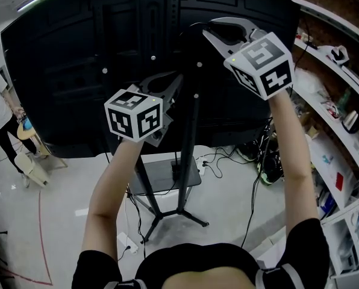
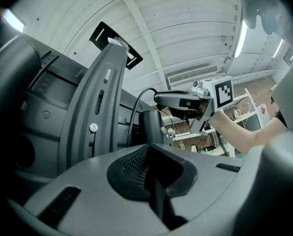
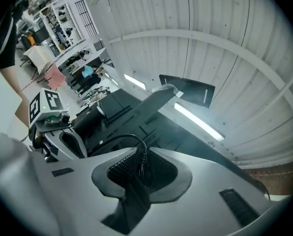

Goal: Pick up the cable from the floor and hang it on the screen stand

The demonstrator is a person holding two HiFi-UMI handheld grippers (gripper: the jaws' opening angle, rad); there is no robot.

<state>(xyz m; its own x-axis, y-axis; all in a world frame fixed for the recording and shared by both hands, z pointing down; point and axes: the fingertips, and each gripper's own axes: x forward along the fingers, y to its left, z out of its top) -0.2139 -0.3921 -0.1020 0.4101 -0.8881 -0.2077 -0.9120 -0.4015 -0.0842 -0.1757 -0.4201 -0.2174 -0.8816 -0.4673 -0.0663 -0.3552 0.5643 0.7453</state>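
Right tongs (image 3: 139, 165) clamped on cable (image 3: 121, 137) | left tongs (image 2: 149, 154) apparently together | beside screen stand (image 1: 189, 143)

You're in a lab or workshop, and a busy one. Open white shelves (image 1: 339, 161) down your right side are crammed with boxes, tools and loose gear, with a brick wall (image 1: 348, 5) above them. A big black screen (image 1: 65, 71) sits on a floor stand (image 1: 187, 185), cables (image 1: 270, 161) trail over the pale floor (image 1: 65, 221), and a line of red tape (image 1: 41, 227) marks it. Overhead are ribbed white ceiling panels (image 2: 195, 23) and strip lights (image 2: 242, 33).
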